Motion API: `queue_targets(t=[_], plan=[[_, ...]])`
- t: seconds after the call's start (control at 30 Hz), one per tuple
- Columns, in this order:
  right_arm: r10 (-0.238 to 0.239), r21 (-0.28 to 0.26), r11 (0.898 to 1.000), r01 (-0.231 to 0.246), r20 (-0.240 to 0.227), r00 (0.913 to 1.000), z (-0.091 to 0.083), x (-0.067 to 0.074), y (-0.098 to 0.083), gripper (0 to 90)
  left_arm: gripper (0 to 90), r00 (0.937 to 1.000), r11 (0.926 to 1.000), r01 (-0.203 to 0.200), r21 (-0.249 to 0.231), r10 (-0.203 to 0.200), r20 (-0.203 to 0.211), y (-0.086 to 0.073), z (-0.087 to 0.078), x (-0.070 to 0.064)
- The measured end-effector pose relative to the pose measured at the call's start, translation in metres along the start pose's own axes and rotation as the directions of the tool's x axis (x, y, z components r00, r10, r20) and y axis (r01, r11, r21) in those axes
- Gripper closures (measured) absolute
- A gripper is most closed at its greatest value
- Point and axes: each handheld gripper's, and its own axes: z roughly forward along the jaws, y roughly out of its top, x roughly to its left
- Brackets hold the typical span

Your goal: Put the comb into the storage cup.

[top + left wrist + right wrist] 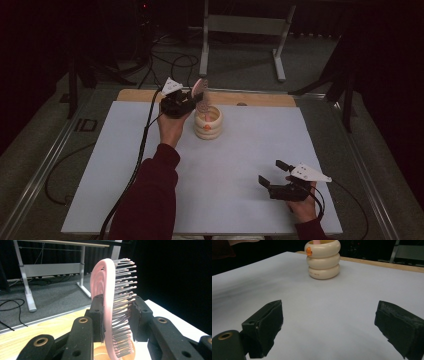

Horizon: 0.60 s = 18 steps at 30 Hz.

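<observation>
left tongs [116, 322]: clamped on pink hairbrush [110, 302] | right tongs [329, 330]: jaws wide apart, nothing between | brush: upright, bristles sideways, over cream ringed holder [208, 122] on surface [250, 165]

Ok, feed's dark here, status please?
Left gripper shut on pink hairbrush, over the cream holder. Right gripper open, nothing between its jaws. Nothing in the way.

Holder [208, 123] on table [250, 150], toward 12 o'clock from table centre, just before the far edge. Hairbrush [202, 97] upright above holder, lower end inside it. Left gripper [192, 100] at 9 o'clock of holder, clamped on hairbrush. Right gripper [272, 175] at 4 o'clock of table centre, near front edge, well apart from holder, jaws spread.
</observation>
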Motion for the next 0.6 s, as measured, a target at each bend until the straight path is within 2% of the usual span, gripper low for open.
queue_targets(t=[0.17, 0.6], plan=[[0.000, 0.000, 1.000, 0.000, 0.000, 1.0000, 0.0000, -0.0001, -0.0001, 8.3, 67.7, 0.9999, 0.9999, 0.011, -0.002, -0.011, -0.002, -0.0037, 0.0029, -0.0002], [0.001, 0.000, 1.000, -0.001, 0.000, 1.0000, -0.0003, -0.0002, -0.0001, 8.3, 67.7, 1.0000, 1.0000, 0.002, 0.008, -0.002, 0.001, -0.0081, 0.0075, -0.0031]])
